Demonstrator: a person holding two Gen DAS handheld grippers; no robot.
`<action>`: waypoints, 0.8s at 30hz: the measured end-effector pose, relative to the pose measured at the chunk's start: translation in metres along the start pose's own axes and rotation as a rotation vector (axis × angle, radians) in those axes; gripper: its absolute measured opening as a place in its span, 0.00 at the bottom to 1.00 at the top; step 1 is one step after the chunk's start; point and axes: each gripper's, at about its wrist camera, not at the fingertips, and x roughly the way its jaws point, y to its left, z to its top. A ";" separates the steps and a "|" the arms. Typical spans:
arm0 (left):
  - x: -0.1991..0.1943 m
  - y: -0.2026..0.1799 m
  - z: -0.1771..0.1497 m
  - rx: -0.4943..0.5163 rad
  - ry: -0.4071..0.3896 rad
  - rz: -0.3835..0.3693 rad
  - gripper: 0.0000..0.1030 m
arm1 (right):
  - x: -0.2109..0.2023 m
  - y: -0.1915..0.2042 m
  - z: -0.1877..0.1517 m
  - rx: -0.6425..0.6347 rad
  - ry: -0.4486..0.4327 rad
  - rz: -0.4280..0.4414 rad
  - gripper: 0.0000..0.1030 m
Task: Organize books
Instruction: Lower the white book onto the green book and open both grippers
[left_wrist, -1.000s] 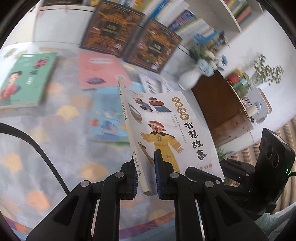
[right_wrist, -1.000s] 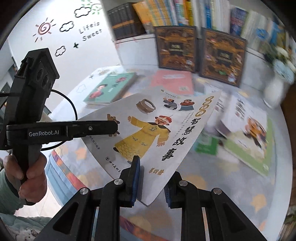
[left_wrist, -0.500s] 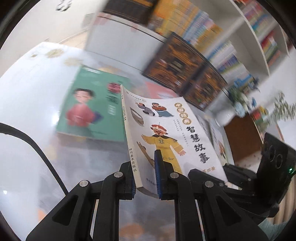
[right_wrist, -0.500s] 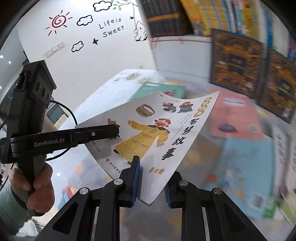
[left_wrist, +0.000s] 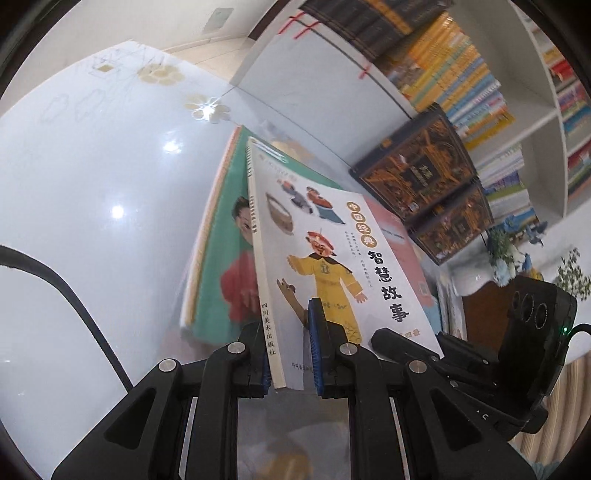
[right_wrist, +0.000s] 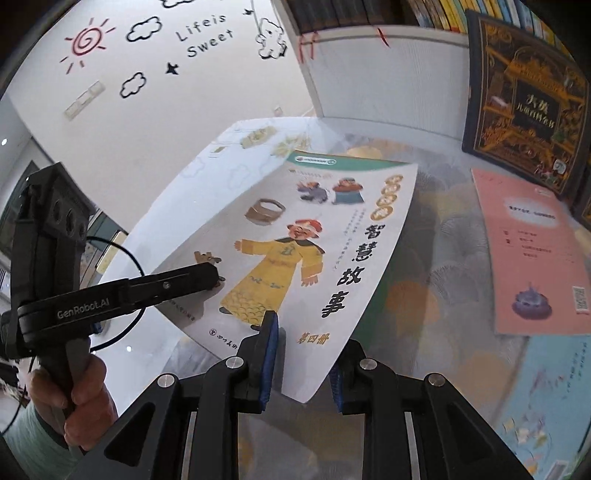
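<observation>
- Left wrist view: the left tongs (left_wrist: 290, 354) are clamping the white book (left_wrist: 332, 273) at its spine end, pads pressing both covers. The book is standing tilted ahead of the tongs, over the green book (left_wrist: 221, 258) lying on the bench (left_wrist: 92, 192).
- To stack well, I judge it should be lowered flat, spine lined up with the green book's edge, both tongs letting go together.
- The right tongs (left_wrist: 402, 343) are just to the right, at the book's lower corner.
- Right wrist view: the right tongs (right_wrist: 301, 354) are gripping the same book's bottom edge, which is bending a little between the pads.
- The pink book (right_wrist: 535, 251) is lying right of the tongs, dark boxed volumes (right_wrist: 524, 99) leaning beyond; neither is blocking the drop.
- The left tongs (right_wrist: 210, 275) are reaching in from the left, a hand (right_wrist: 74, 402) on their handle.
</observation>
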 end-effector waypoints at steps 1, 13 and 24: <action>0.003 0.002 0.004 -0.006 0.003 -0.003 0.12 | 0.005 -0.002 0.003 0.010 0.007 -0.001 0.23; 0.002 0.039 0.022 -0.088 -0.032 0.023 0.12 | 0.039 -0.017 0.017 0.094 0.046 0.004 0.25; -0.021 0.039 0.012 -0.106 -0.041 0.028 0.15 | 0.031 -0.017 0.006 0.085 0.087 0.021 0.53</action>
